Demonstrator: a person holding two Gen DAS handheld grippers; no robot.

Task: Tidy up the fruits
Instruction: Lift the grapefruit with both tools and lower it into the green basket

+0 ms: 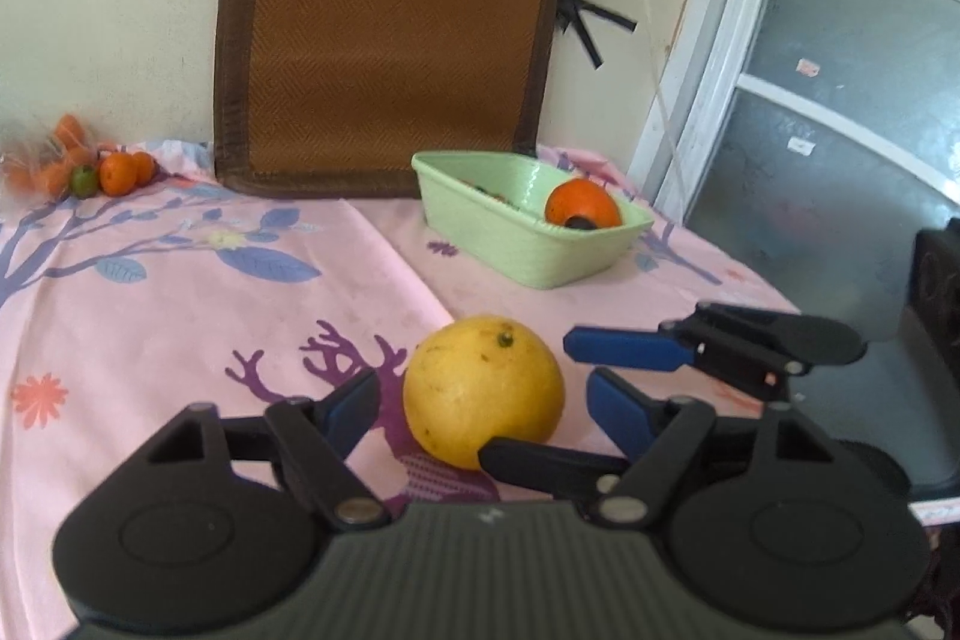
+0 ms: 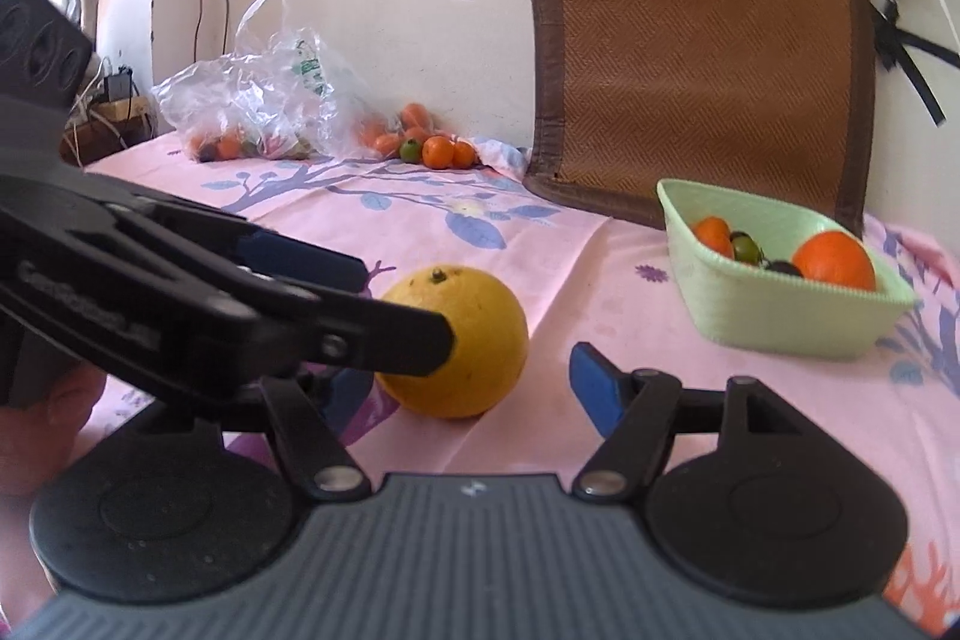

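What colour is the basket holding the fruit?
Pale green basket, seen best in the right wrist view.

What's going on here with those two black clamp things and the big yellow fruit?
A person is sorting fruit with a hand-held gripper in each hand. Both the left gripper and the right gripper have their jaws open around a large yellow fruit lying on the pink tablecloth; neither grips it yet. A green basket beyond already holds an orange and some small fruits, and more small oranges wait by the wall.
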